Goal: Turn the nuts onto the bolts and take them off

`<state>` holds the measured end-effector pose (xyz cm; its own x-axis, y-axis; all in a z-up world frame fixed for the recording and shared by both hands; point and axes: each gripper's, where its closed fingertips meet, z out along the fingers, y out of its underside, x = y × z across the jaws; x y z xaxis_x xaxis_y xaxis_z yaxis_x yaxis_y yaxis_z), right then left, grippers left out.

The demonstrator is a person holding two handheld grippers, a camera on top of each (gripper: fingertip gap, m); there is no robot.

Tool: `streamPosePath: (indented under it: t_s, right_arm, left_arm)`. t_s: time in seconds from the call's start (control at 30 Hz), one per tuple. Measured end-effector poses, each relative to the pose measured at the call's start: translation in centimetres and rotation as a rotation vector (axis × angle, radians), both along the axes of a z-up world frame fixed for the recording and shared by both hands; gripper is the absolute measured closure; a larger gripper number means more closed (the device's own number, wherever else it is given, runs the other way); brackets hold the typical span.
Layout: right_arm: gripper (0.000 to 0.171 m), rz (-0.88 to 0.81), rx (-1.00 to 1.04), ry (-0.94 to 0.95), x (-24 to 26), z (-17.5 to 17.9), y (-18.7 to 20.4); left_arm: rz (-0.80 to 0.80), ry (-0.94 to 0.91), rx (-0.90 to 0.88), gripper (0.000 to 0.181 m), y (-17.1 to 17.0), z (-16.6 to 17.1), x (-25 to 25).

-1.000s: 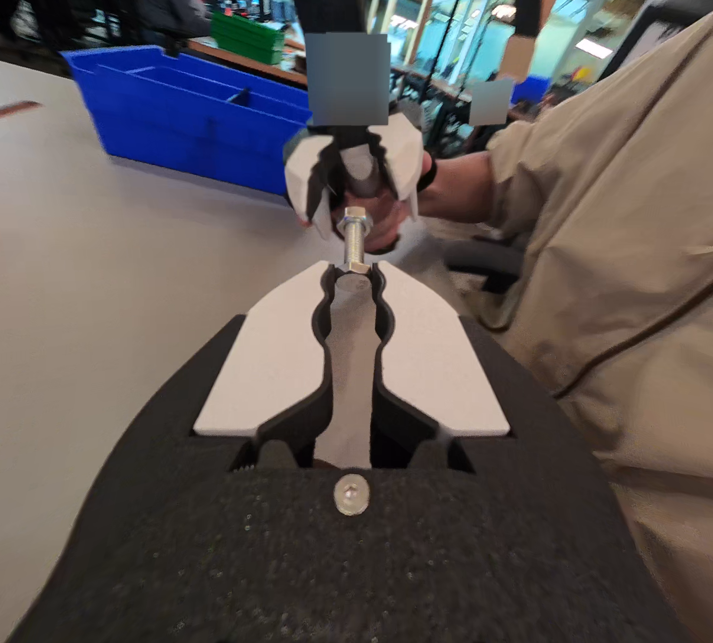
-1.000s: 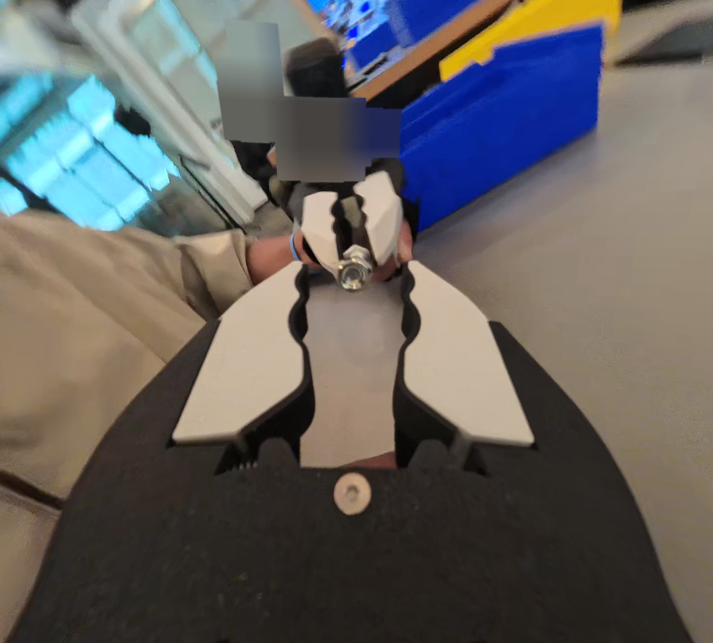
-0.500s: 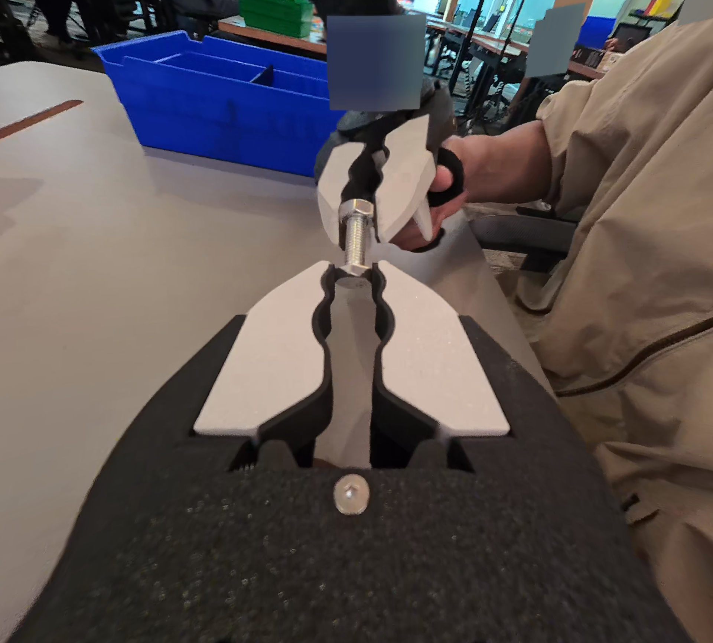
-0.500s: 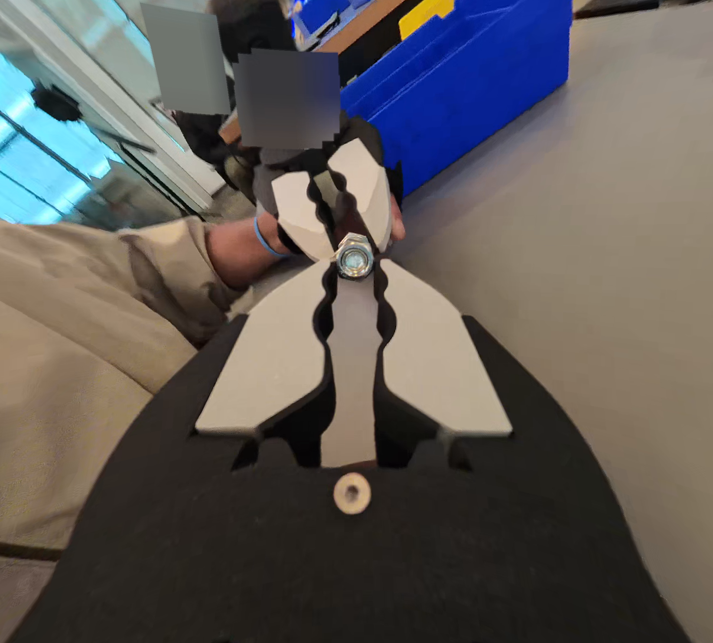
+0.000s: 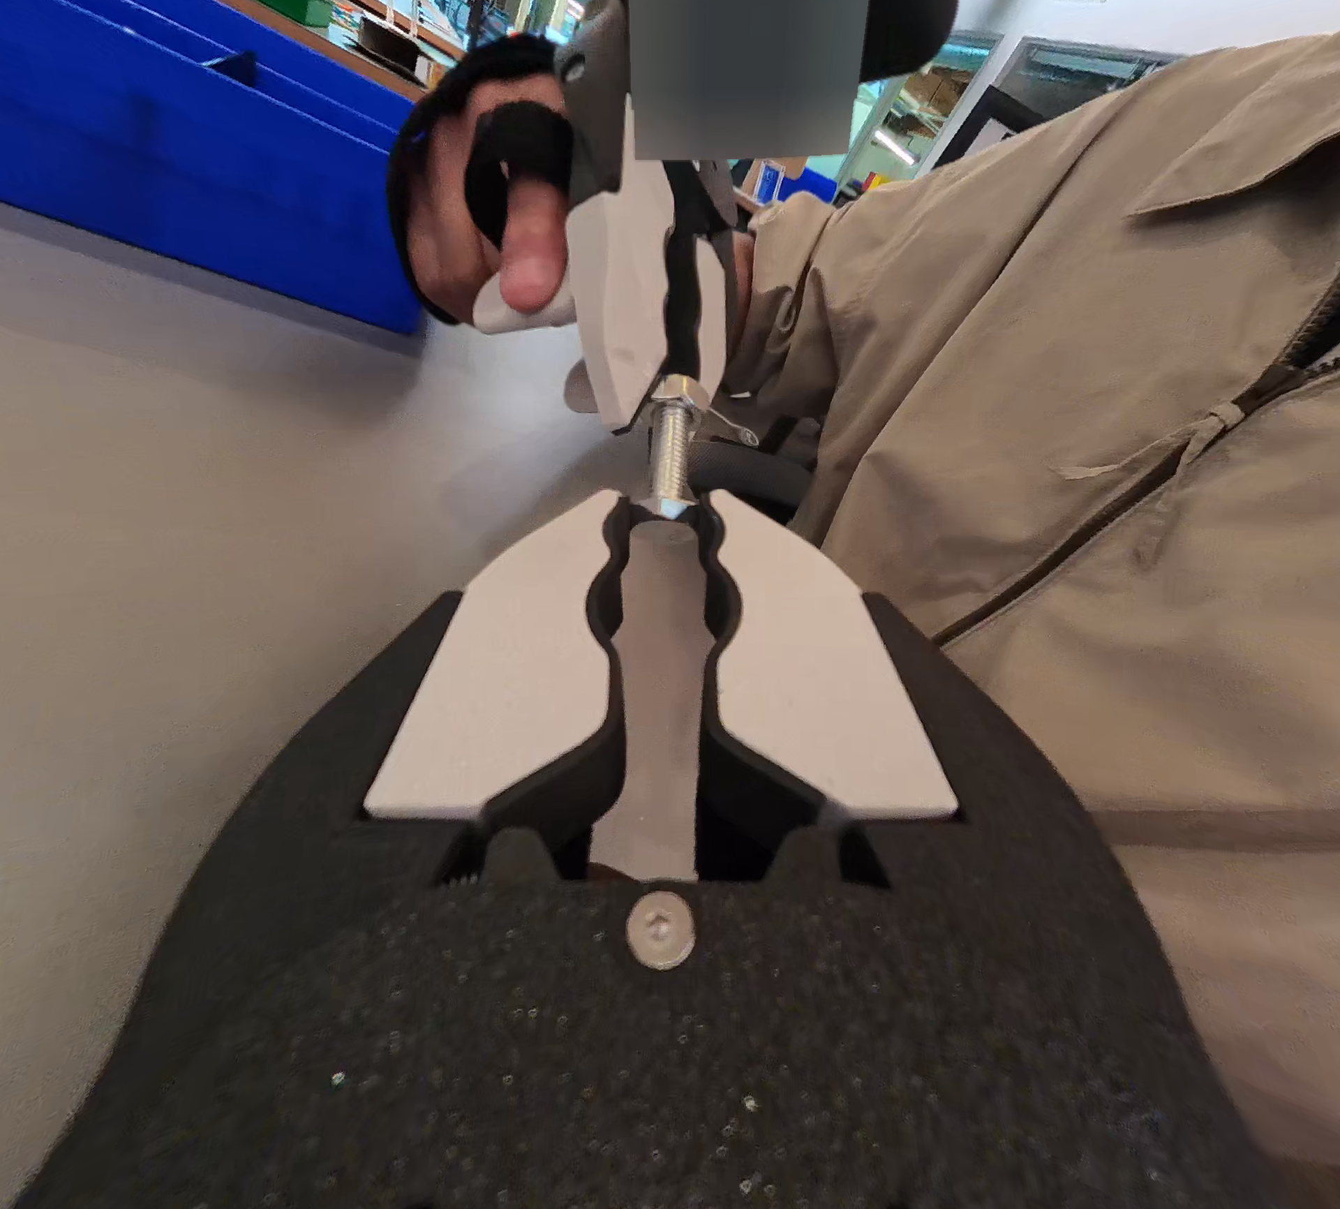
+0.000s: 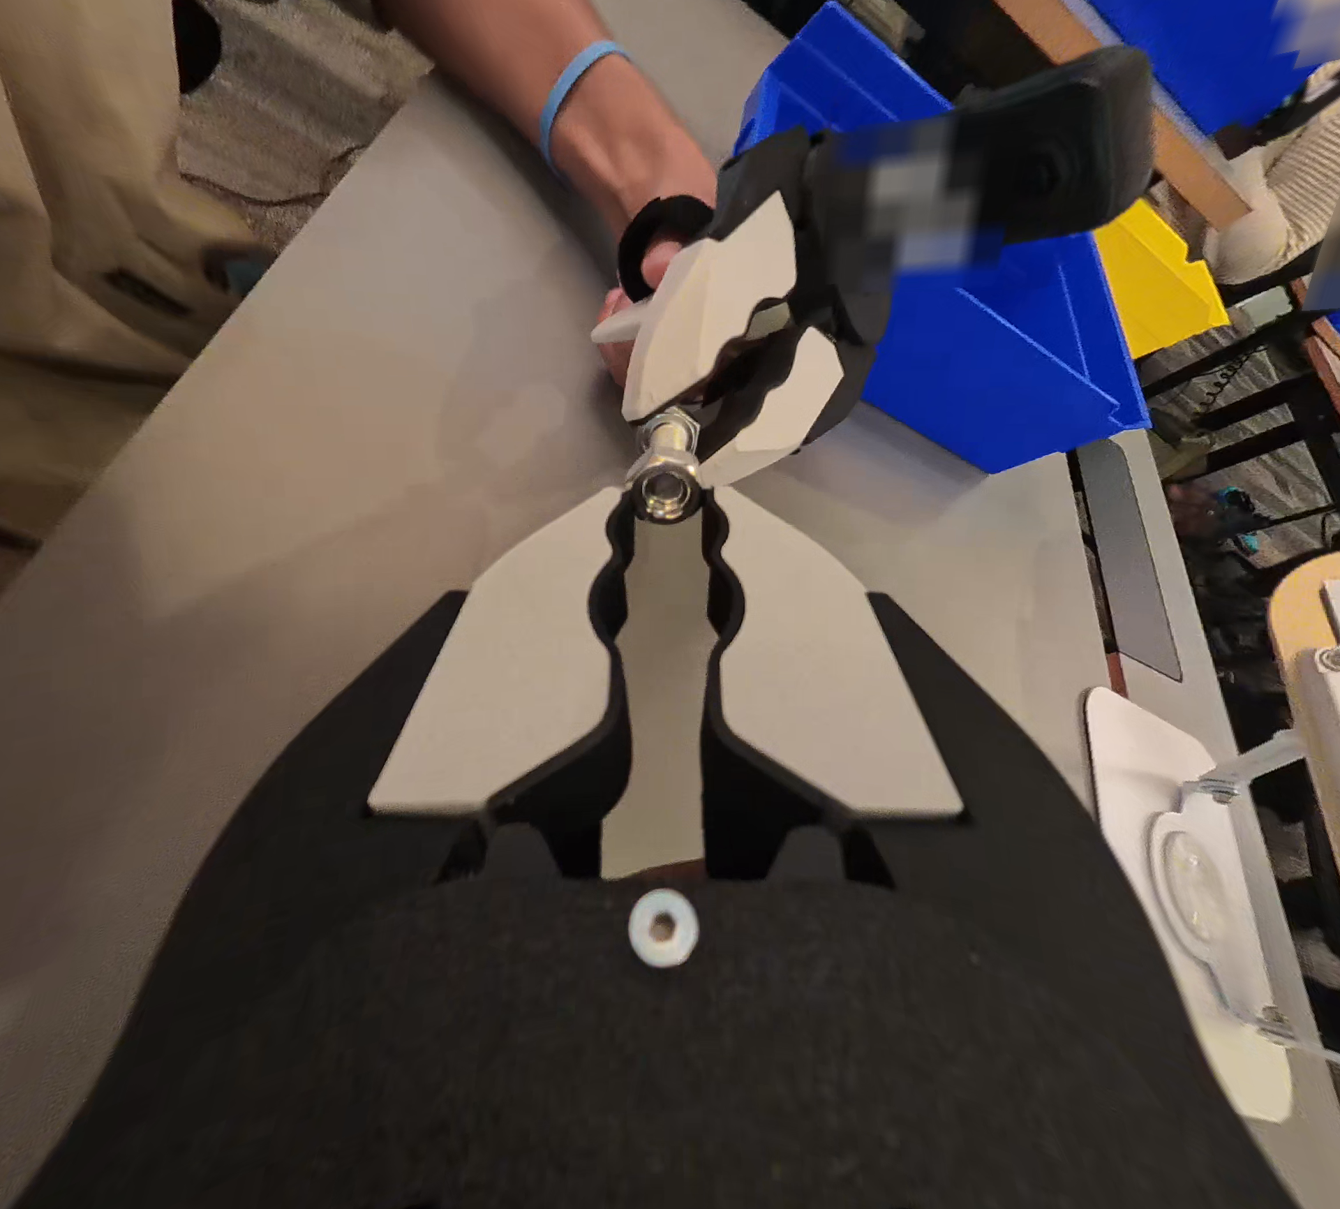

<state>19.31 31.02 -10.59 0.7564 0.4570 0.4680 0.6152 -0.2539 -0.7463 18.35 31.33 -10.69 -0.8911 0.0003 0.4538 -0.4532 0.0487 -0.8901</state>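
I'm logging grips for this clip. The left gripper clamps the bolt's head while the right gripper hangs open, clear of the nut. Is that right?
Not quite. The left gripper does clamp the bolt by its head, but the right gripper is not open: the right wrist view shows it shut on the nut at the bolt's far end.

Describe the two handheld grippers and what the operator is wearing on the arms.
Both grippers match: the left gripper and right gripper have flat white fingers with wavy black inner pads on a black textured body with a silver screw. Black finger loops are at the handles. The person wears a tan jacket and a light blue wristband.
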Motion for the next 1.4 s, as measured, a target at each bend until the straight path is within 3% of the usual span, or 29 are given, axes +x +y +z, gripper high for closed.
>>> streamPosePath:
  t_s: [0.2, 0.33, 0.5, 0.7, 0.77, 0.87, 1.0, 1.07, 1.2, 1.4]
  right_arm:
    - [0.151, -0.022, 0.018, 0.089, 0.5, 0.4, 0.6]
    - [0.127, -0.069, 0.04, 0.284, 0.6, 0.6, 0.9]
    - [0.119, -0.238, 0.056, 0.755, 1.9, 1.0, 0.9]
    - [0.134, -0.454, 0.083, 1.397, 3.5, 0.2, 0.5]
    - [0.131, -0.518, 0.032, 1.485, 3.4, -1.1, 0.6]
    - [0.13, -0.543, 0.004, 1.518, 3.0, -2.1, 1.0]
    - [0.151, -0.543, 0.0, 1.497, 2.8, -2.2, 1.3]
    - [0.152, -0.545, -0.002, 1.442, 2.8, -2.4, 1.3]
    - [0.152, -0.478, 0.011, 1.22, 2.3, -1.7, 1.2]
    - [0.152, -0.306, 0.004, 0.687, 1.0, -0.4, 0.7]
  left_arm:
    - [0.029, 0.005, -0.032, 0.164, 0.6, 0.6, 0.6]
    - [0.034, 0.002, -0.041, 0.164, 0.7, 0.8, 0.7]
    - [0.128, -0.08, 0.011, 0.164, 1.0, 0.6, 1.8]
    - [0.328, -0.306, 0.231, 0.164, 1.9, -1.0, 4.1]
    - [0.354, -0.356, 0.275, 0.164, 1.8, -1.4, 4.3]
    - [0.351, -0.4, 0.341, 0.164, 1.4, -2.3, 4.2]
    - [0.332, -0.403, 0.353, 0.164, 0.9, -2.7, 3.8]
    - [0.322, -0.386, 0.35, 0.164, 1.0, -2.7, 3.7]
    - [0.279, -0.322, 0.281, 0.164, 0.8, -2.0, 3.1]
    - [0.165, -0.19, 0.132, 0.164, 0.3, -0.5, 1.6]
